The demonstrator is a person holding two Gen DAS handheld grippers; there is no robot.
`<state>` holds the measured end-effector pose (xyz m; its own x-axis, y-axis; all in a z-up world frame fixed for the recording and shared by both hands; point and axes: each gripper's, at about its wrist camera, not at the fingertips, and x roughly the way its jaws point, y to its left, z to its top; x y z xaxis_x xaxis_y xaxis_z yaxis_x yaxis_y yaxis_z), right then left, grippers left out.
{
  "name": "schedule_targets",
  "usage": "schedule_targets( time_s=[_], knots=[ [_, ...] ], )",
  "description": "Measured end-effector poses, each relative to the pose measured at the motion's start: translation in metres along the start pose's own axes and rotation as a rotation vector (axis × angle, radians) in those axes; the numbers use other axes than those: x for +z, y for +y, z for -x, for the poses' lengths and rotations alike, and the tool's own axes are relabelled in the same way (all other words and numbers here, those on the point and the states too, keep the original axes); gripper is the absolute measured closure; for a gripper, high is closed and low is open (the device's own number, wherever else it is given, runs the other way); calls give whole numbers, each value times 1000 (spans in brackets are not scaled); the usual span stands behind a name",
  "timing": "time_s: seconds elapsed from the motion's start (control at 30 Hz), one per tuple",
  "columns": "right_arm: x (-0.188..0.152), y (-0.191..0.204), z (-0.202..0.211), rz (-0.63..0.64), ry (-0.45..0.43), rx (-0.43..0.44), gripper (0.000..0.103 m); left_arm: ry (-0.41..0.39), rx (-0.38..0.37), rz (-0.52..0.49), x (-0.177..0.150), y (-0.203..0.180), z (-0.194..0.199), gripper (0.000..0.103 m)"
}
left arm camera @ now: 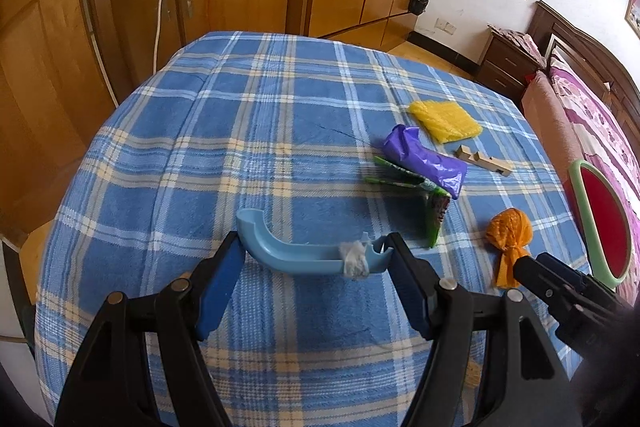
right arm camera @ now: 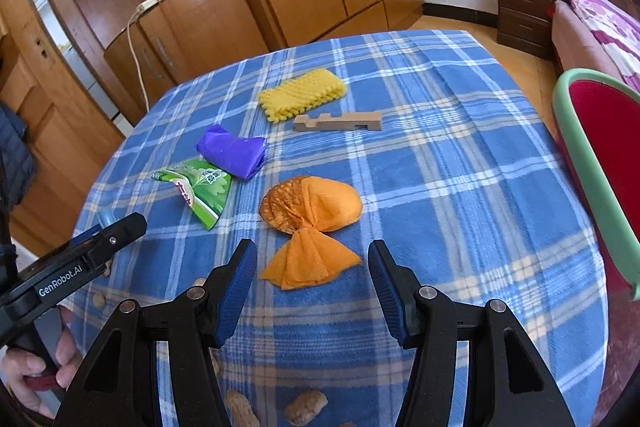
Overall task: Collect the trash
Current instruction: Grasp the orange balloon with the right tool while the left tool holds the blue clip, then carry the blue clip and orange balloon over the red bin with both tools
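Hand-held grippers (left [left arm camera: 316,247], right [right arm camera: 312,263]) both gape: blue dustpan [left arm camera: 288,255], orange wrapper [right arm camera: 312,227].

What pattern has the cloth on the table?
Blue plaid cloth with white and cream lines; right wrist view.

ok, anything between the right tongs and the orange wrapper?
Nothing. In the right wrist view the right tongs stand open, and the orange wrapper's fanned tail already lies between the fingers, on bare blue plaid cloth.
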<state>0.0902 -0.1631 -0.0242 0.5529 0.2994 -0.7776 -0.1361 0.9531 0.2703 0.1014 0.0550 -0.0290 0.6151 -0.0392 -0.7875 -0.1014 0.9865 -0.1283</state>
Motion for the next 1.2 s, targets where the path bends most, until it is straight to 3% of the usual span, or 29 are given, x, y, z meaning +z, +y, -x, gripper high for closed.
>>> schedule_targets(
  time_s=[0.07,0.23,0.4,0.47,1.2],
  knots=[
    [-1,1,-3,4,1,3,44,4,3,2,0,0,-2,31],
    [-5,4,-9,44,-1,-25,63,8,2,5,-1,0,-3,31],
    [-6,-1,-10,45,-5,-36,88,6,-6,3,-2,-2,-2,31],
    [-7,-5,-8,24,-8,-32,93,3,-11,1,-2,-4,0,31],
    [-14,-43,59,-78,-161,-30,97,-61,-86,-83,7,-54,37,31]
  ],
)
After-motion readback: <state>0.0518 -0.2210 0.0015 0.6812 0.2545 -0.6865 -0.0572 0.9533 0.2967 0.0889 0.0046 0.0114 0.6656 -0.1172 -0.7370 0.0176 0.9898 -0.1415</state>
